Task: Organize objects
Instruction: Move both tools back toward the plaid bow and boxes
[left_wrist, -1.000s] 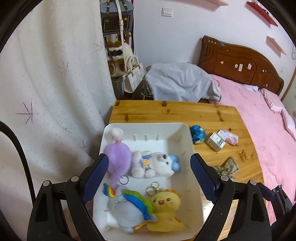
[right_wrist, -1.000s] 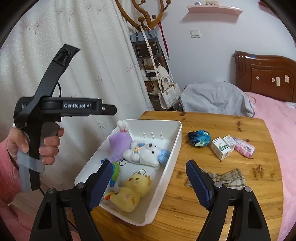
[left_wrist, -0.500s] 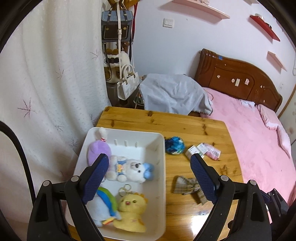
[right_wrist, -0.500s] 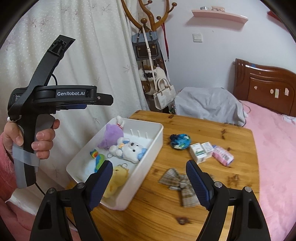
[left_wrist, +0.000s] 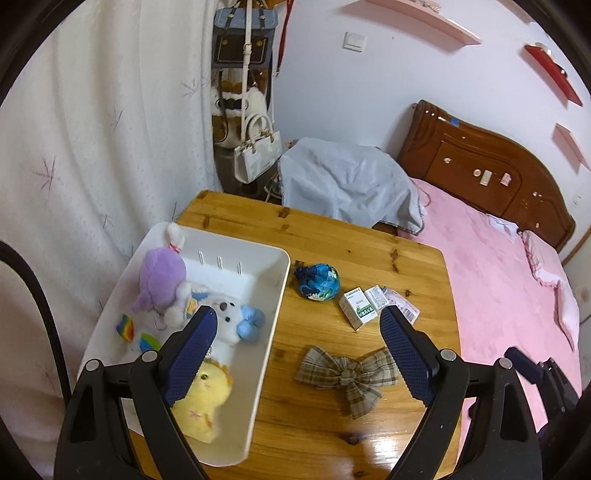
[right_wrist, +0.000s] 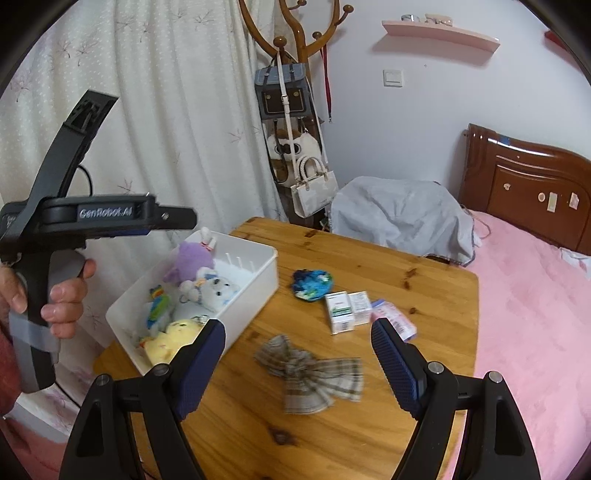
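Left wrist view: the left gripper (left_wrist: 295, 332) hangs above the wooden table (left_wrist: 369, 258) with its blue-padded fingers spread wide and nothing between them. The plaid fabric bow (left_wrist: 345, 373) lies on the table in the gap between the fingers. Behind the left finger sits the white rectangular plastic bin (left_wrist: 273, 306), holding a purple plush toy (left_wrist: 160, 277), a white plush bear with blue bow (left_wrist: 225, 314), a yellow plush chick (left_wrist: 201, 398) and a rainbow-striped plush (left_wrist: 127, 326), the last partly hidden. Ahead of the gap lie a blue crocheted pouch (left_wrist: 319, 282), a small white-and-green carton (left_wrist: 358, 308), a second small white box (left_wrist: 376, 295) and a pink packet (left_wrist: 402, 304).

Right wrist view: the right gripper (right_wrist: 297, 363) is likewise wide open and empty, the bow (right_wrist: 310, 373), here motion-blurred, between its fingers. Only this view shows the left gripper's black handle held in the person's left hand (right_wrist: 62, 295), far to the left of the right gripper and seemingly raised above the bin (right_wrist: 258, 288). The pouch (right_wrist: 312, 284), carton (right_wrist: 340, 312) and packet (right_wrist: 395, 321) lie ahead of the gap, the packet just beyond the right fingertip.
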